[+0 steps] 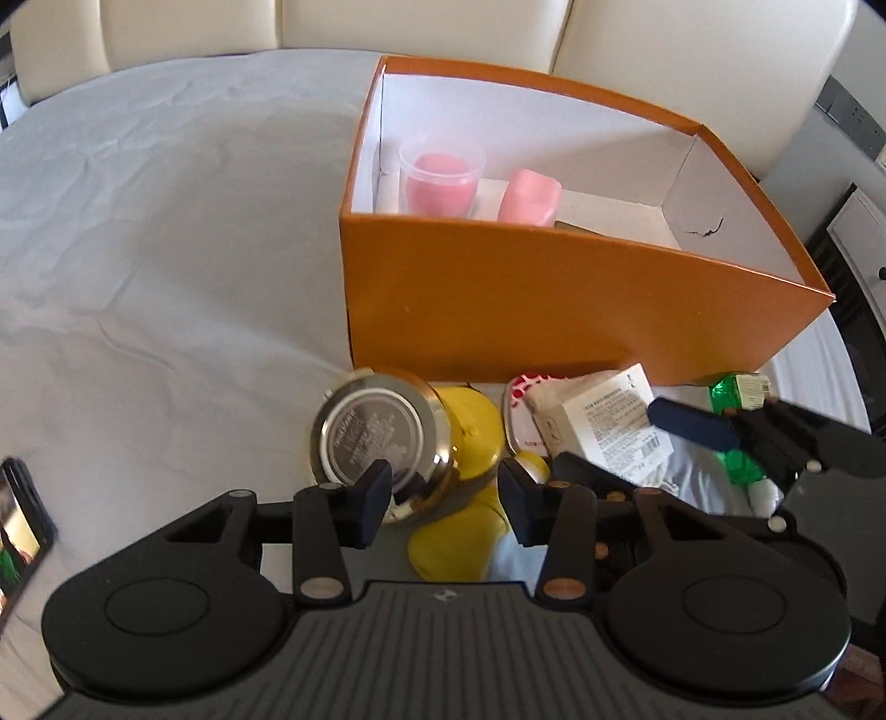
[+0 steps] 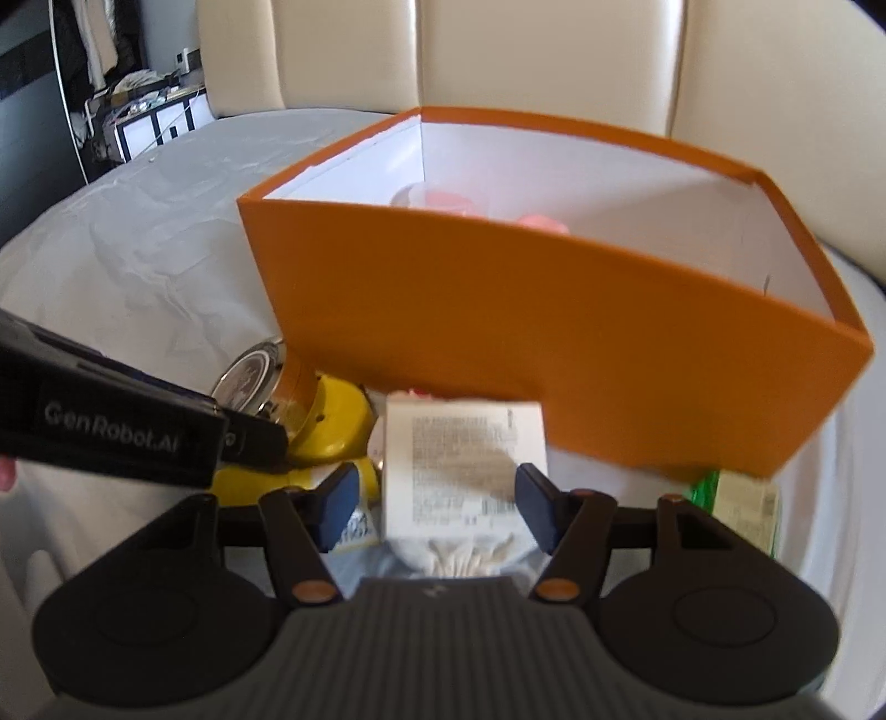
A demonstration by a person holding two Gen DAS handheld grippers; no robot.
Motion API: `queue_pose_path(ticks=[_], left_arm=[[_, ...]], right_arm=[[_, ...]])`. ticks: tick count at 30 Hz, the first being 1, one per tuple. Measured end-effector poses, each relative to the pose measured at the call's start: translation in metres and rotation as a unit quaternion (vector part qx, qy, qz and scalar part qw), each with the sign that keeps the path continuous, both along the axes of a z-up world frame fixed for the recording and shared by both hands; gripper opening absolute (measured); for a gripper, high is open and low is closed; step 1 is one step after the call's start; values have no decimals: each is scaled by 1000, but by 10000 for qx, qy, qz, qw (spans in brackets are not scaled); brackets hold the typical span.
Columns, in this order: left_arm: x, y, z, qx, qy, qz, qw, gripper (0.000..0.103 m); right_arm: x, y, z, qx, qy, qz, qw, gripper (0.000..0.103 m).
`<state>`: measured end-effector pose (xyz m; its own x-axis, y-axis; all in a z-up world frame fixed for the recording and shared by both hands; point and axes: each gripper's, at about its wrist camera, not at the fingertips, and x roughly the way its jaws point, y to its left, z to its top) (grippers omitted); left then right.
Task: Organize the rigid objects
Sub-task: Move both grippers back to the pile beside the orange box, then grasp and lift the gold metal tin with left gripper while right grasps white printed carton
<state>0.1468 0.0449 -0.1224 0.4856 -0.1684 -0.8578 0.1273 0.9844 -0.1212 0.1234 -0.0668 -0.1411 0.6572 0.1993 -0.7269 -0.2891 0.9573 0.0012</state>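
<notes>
An orange box (image 1: 498, 293) with a white inside stands on the grey cloth and holds a clear cup with a pink thing (image 1: 440, 180) and a pink block (image 1: 530, 196). In front of it lie a gold jar with a silver lid (image 1: 376, 437), yellow objects (image 1: 470, 426), a white labelled carton (image 1: 609, 421) and a green packet (image 1: 739, 387). My left gripper (image 1: 446, 495) is open, its fingers around the jar's lower side. My right gripper (image 2: 434, 501) is open, its fingers either side of the white carton (image 2: 462, 465); it also shows in the left wrist view (image 1: 637, 437).
A phone (image 1: 19, 531) lies at the table's left edge. Cream chair backs (image 1: 332, 27) stand behind the table. The left gripper's body (image 2: 111, 432) reaches in from the left of the right wrist view. Dark furniture (image 1: 853, 277) stands at the right.
</notes>
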Motion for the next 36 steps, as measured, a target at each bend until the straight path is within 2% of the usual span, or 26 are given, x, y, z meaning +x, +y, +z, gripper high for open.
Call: queue_pose_path(ticks=[4, 6, 11, 17, 21, 22, 24, 28, 31, 34, 36], left_arm=[[5, 8, -1, -96, 41, 103, 9999, 52], [6, 11, -2, -200, 70, 161, 9996, 52], [8, 15, -6, -309, 139, 200, 9992, 53], [10, 16, -9, -458, 189, 169, 9986, 54], [10, 14, -9, -384, 198, 157, 9989, 58], [10, 14, -9, -339, 192, 190, 9991, 60], [10, 11, -9, -155, 158, 239, 9995, 71], [14, -6, -13, 482, 70, 131, 9987, 75], [19, -14, -21, 720, 131, 72, 9973, 75], [21, -21, -28, 1029, 93, -13, 9946, 80], [21, -24, -31, 1149, 52, -63, 9933, 87]], right_arm=[[10, 5, -3, -268, -108, -50, 9996, 63], [14, 4, -5, -304, -74, -91, 9995, 70], [23, -6, -18, -14, 401, -287, 9988, 71], [20, -9, -20, 119, 407, -322, 9986, 71], [18, -12, -17, 148, 522, -335, 9980, 71], [17, -15, -17, 155, 560, -336, 9977, 71], [13, -19, -16, 201, 638, -362, 9971, 71], [10, -25, -16, 290, 706, -395, 9963, 71], [10, -27, -17, 322, 736, -406, 9959, 71], [10, -28, -18, 358, 752, -411, 9957, 71], [11, -29, -19, 377, 757, -405, 9956, 71]])
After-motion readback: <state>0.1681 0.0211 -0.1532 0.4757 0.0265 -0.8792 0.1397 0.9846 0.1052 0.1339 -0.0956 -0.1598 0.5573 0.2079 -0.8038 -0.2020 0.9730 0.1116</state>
